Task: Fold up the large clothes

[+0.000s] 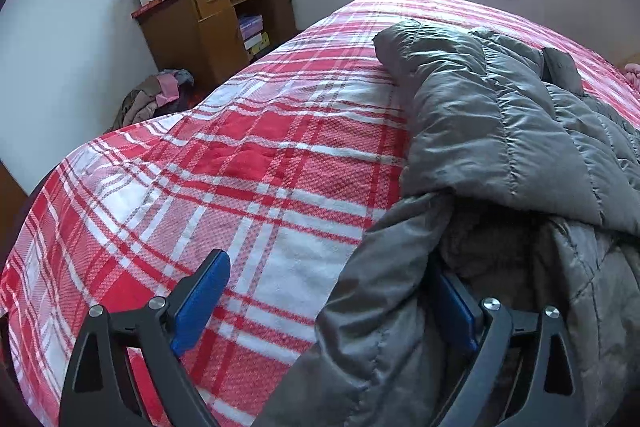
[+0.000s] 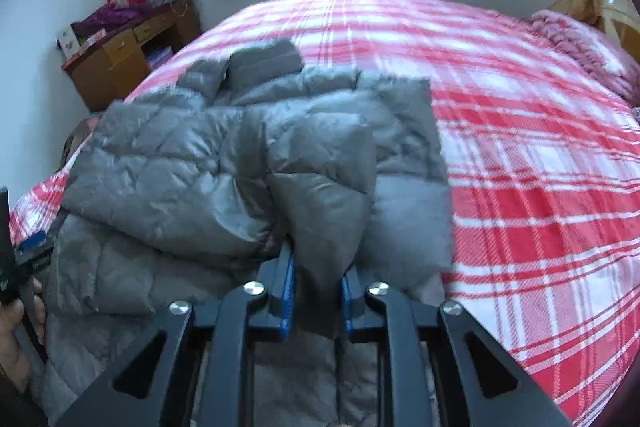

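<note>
Right wrist view: the right gripper (image 2: pixel 316 301) clamps a fold of the grey puffer jacket (image 2: pixel 224 151), which lies bunched on the red plaid bedspread (image 2: pixel 520 155). Left wrist view: the left gripper (image 1: pixel 332 301) stands spread wide, the jacket's hem draped between its blue pads (image 1: pixel 200 303), ungripped.

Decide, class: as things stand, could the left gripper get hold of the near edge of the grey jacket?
Probably yes. The left gripper has its jaws wide open, and the jacket edge already lies between them on the bedspread, with nothing in the way.
</note>
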{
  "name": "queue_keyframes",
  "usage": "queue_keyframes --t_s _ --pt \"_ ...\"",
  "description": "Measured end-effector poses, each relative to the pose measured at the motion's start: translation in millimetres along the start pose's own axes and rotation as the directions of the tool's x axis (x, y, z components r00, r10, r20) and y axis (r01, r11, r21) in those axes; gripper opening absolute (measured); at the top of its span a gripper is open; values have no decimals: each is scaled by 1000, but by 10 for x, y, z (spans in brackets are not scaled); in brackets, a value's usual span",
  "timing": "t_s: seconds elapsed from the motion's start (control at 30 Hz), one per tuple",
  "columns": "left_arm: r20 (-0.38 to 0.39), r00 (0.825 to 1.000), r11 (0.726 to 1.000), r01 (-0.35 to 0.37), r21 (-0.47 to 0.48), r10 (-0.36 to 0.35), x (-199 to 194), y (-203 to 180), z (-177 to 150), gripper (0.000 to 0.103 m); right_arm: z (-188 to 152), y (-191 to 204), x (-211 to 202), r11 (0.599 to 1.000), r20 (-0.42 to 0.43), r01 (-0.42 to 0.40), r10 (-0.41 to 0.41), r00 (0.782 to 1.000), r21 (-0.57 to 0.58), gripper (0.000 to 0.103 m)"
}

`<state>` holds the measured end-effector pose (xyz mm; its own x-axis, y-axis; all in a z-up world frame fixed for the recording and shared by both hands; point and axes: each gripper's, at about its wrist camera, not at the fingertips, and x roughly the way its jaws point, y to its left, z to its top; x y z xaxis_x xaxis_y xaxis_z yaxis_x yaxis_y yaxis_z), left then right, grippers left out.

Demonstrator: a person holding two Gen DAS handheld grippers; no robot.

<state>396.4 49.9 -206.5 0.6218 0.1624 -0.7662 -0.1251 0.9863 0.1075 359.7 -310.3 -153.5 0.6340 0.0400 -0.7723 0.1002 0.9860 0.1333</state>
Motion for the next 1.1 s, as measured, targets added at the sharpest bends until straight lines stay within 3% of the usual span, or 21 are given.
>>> queue_keyframes --t_s 0.07,0.2,0.27,0.33,0.43,0.53,0.6,0.67,0.83,1.1 --pt "-6 1000 1000 3 26 -3 -132 24 44 95 -24 -29 -22 1000 -11 -2 2 1000 5 47" --pt "135 989 998 46 52 -53 -692 57 362 95 -30 -136 -305 999 27 30 -30 999 23 49" --pt "187 978 995 87 48 -94 -872 -15 572 95 47 -186 -562 997 96 46 -52 994 60 53" --pt "190 971 990 135 51 -142 -891 -192 815 95 191 -173 -721 994 167 49 -65 984 98 62" --pt "203 972 993 111 40 -117 -716 -449 993 95 443 1 -678 995 202 -25 6 979 94 62" --pt "168 985 997 36 61 -46 -310 -677 983 95 600 195 -378 993 181 -79 63 982 87 60" --pt "103 995 997 -20 75 12 38 -732 872 95 597 226 -108 992 156 -65 47 987 111 59" --pt "56 998 995 -29 93 24 290 -719 744 95 521 254 154 994 122 -35 22 992 107 59" --pt "20 999 999 27 46 -28 450 -551 608 99 206 260 527 999 54 2 -5 999 55 56" --pt "-26 999 999 44 12 -44 523 -482 530 102 36 372 598 995 33 73 -71 997 -62 56"
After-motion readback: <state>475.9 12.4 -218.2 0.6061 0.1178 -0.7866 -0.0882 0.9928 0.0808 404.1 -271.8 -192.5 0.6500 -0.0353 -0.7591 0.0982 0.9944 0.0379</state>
